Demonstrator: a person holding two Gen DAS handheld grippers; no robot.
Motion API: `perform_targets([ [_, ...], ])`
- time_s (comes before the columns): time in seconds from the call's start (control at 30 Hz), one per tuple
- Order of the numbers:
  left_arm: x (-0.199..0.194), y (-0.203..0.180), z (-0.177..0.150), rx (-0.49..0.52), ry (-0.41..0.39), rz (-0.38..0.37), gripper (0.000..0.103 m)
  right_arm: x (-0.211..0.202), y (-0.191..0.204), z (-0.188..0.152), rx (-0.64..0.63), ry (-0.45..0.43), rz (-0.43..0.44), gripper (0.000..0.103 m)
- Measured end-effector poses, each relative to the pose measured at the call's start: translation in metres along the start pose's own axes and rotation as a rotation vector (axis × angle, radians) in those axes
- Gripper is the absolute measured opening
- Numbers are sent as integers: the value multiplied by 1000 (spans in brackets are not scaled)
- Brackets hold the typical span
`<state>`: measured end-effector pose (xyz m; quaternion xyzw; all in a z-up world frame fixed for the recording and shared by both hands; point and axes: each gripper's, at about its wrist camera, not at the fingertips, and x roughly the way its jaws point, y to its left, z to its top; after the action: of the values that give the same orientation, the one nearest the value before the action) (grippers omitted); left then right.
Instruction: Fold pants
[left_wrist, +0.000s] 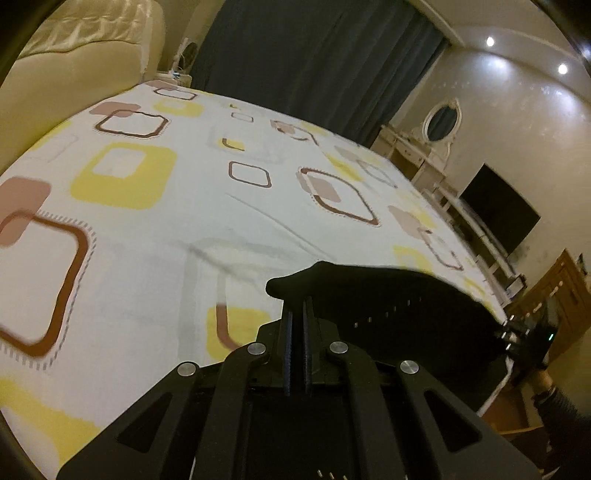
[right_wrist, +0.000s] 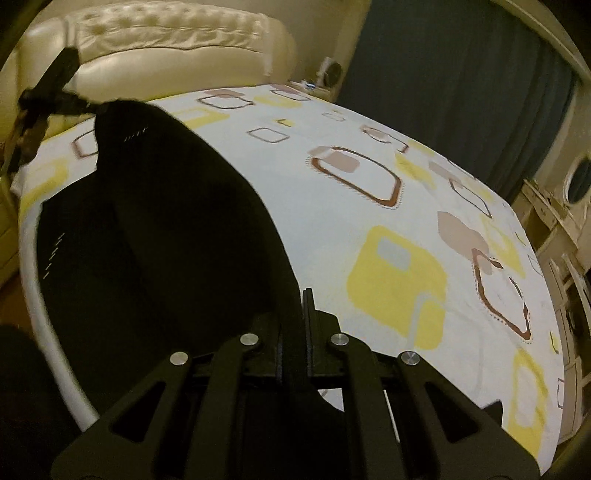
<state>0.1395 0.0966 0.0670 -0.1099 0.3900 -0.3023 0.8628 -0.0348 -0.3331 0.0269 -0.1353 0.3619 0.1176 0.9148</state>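
Most of both views is filled by a bed covered with a sheet printed in yellow and brown squares, which serves as the folding surface. Black pants are stretched above it near the edge, presumably so that one edge can be carried over evenly. The cloth is pinched at one end by the clenched left gripper and at the other by the clenched right gripper.

pants on the bed at its near left, headboard at the far end, curtain far right
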Motion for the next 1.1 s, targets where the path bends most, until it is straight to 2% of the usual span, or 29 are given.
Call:
perform_targets([
  [0.2,-30,6,-51,-27,18,11,4,-16,49,-47,-65,46,16,7],
  [0.4,-33,36,-110,-145,61,32,5,-12,78,-82,-66,108,28,9],
  [0.57,-22,57,-145,-254,122,35,9,-7,97,-107,-62,171,10,28],
  [0.6,-21,60,-149,-277,127,41,10,-9,96,-109,-38,172,1,30],
  [0.67,-24,68,-159,-354,137,5,13,-15,91,-110,24,176,13,42],
  [0.7,-28,70,-163,-390,129,-5,18,-21,87,-111,65,175,21,45],
  [0.73,-33,71,-168,-421,117,-19,22,-26,84,-111,101,173,37,53],
  [0.77,-40,68,-174,-437,109,-32,31,-34,79,-113,147,166,55,57],
  [0.9,-51,59,-185,-489,66,-70,52,-50,69,-122,308,152,120,62],
  [0.97,-49,55,-185,-524,51,-82,53,-53,63,-126,406,140,174,66],
  [1.1,-38,45,-173,-544,36,-85,54,-56,49,-135,640,120,285,67],
])
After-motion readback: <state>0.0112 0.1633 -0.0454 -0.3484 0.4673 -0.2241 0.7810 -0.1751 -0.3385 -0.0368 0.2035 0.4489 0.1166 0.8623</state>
